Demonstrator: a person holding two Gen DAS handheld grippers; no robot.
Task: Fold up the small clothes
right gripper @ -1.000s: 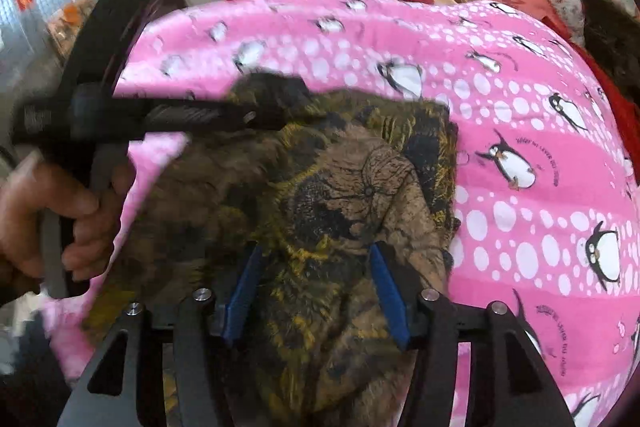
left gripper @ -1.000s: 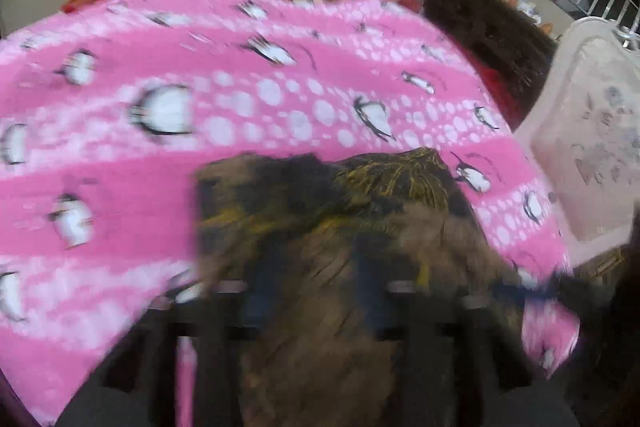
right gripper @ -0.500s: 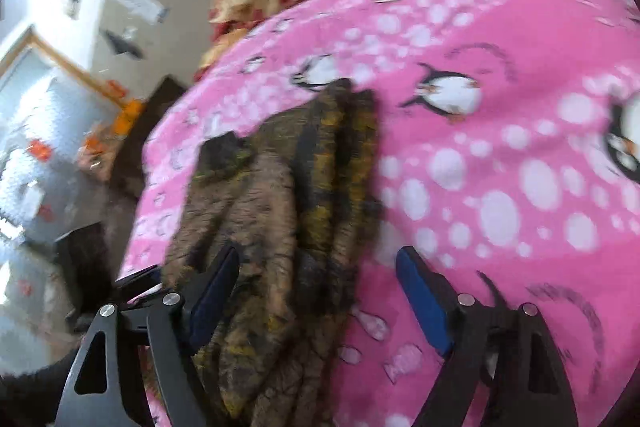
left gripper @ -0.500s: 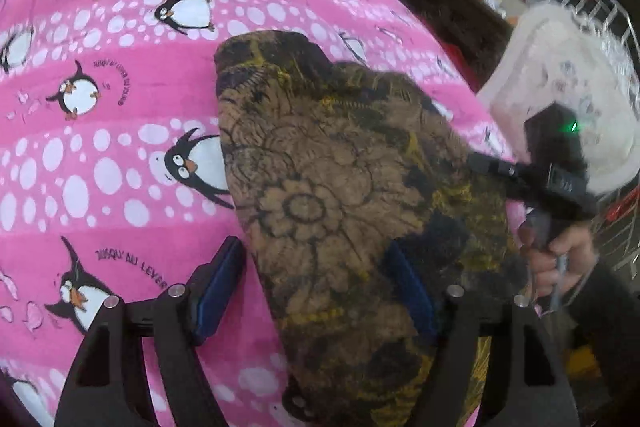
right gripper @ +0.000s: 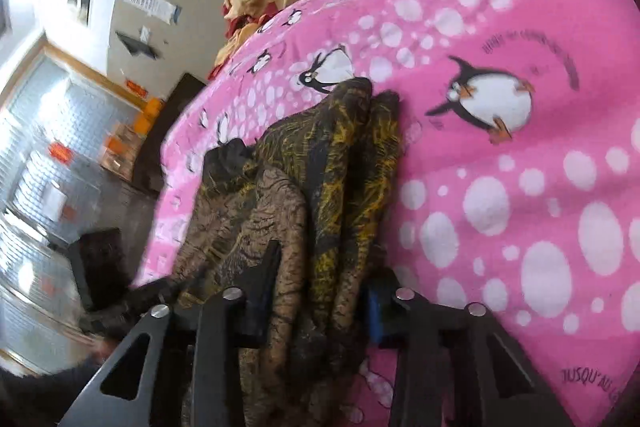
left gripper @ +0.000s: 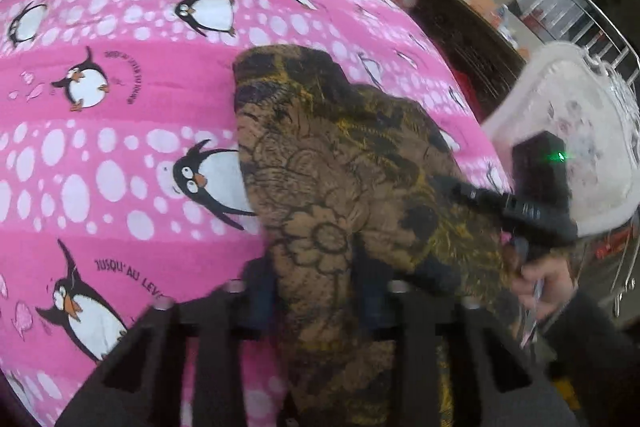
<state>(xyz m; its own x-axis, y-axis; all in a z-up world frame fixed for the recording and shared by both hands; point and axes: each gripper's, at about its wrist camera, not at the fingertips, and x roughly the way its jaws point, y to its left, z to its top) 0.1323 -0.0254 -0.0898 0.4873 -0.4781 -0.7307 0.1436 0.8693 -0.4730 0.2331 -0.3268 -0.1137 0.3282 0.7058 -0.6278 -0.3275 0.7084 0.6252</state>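
1. The left gripper (left gripper: 316, 301) pinches the brown patterned cloth (left gripper: 340, 187); only its view shows the right gripper (left gripper: 520, 207) from outside.
2. The right gripper (right gripper: 316, 303) clamps the cloth (right gripper: 320, 179), which lies folded on the pink penguin blanket (right gripper: 520, 187).

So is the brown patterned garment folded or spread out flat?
Folded: the brown patterned garment lies in stacked layers on the pink penguin blanket, both grippers closed on it.

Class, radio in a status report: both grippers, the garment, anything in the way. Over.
Left hand-held gripper shut on garment. Right hand-held gripper shut on same garment, bunched in folds. Garment on pink blanket. Nothing in the way.
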